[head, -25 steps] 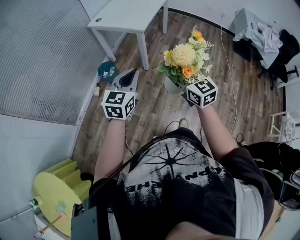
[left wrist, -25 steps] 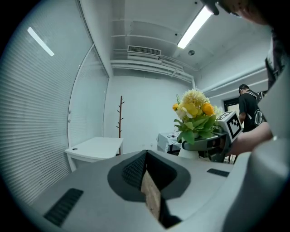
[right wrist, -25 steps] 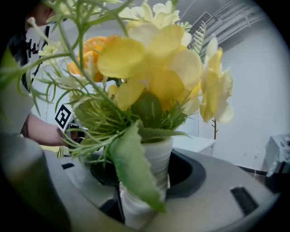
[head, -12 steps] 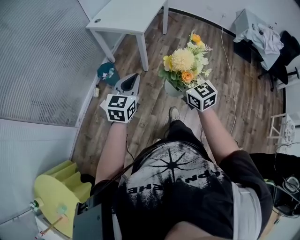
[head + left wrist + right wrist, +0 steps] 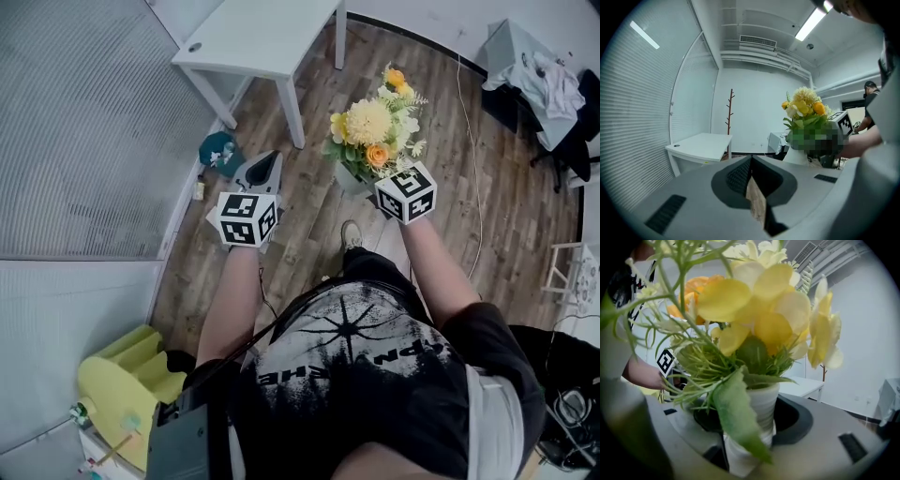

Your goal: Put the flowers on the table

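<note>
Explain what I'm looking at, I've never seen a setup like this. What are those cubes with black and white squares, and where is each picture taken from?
There is no robot: a person holds a two-jaw gripper in each hand, and the patterned cubes are parts of those grippers. The top-down picture comes from a camera on the person's head; the other two come from cameras riding on the grippers. The right gripper is clamped on a white vase of yellow and orange flowers, carried above the wooden floor. The left gripper is shut and empty. The white table ahead looks bare.
</note>
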The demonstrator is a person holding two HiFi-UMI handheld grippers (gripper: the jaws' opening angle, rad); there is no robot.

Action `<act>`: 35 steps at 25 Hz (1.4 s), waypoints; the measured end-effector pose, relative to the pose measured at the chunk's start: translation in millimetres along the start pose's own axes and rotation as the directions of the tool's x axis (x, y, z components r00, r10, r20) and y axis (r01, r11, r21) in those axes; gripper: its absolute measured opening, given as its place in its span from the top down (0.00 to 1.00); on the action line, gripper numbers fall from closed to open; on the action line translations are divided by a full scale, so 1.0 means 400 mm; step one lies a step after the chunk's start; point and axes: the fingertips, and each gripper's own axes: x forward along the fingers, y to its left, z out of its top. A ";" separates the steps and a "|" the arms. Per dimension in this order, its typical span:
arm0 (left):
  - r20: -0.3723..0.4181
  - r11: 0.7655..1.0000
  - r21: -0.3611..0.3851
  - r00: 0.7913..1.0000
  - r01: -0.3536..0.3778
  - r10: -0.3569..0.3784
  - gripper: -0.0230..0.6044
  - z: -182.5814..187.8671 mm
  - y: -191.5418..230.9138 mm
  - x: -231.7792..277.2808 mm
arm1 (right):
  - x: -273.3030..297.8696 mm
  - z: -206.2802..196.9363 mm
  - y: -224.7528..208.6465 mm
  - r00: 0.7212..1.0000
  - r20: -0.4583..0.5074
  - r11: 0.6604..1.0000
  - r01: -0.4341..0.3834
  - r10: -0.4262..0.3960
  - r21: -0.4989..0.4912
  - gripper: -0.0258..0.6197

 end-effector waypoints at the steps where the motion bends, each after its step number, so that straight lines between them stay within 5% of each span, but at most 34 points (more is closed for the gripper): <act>1: -0.003 1.000 -0.004 1.000 -0.003 0.003 0.94 0.001 0.002 0.025 | 0.007 0.002 -0.027 1.000 -0.003 1.000 0.001 -0.001 -0.005 0.57; 20: -0.033 0.987 -0.064 0.989 -0.149 0.147 0.94 0.134 0.161 0.421 | 0.272 0.093 -0.437 0.990 -0.030 0.990 -0.137 0.136 -0.032 0.57; 28: 0.004 0.977 -0.070 0.979 -0.204 0.204 0.94 0.121 0.167 0.452 | 0.303 0.087 -0.467 0.982 -0.011 0.980 -0.188 0.187 -0.063 0.57; 35: 0.004 0.967 -0.123 0.975 -0.221 0.223 0.94 0.147 0.311 0.517 | 0.456 0.113 -0.499 0.976 -0.048 0.973 -0.214 0.210 -0.082 0.57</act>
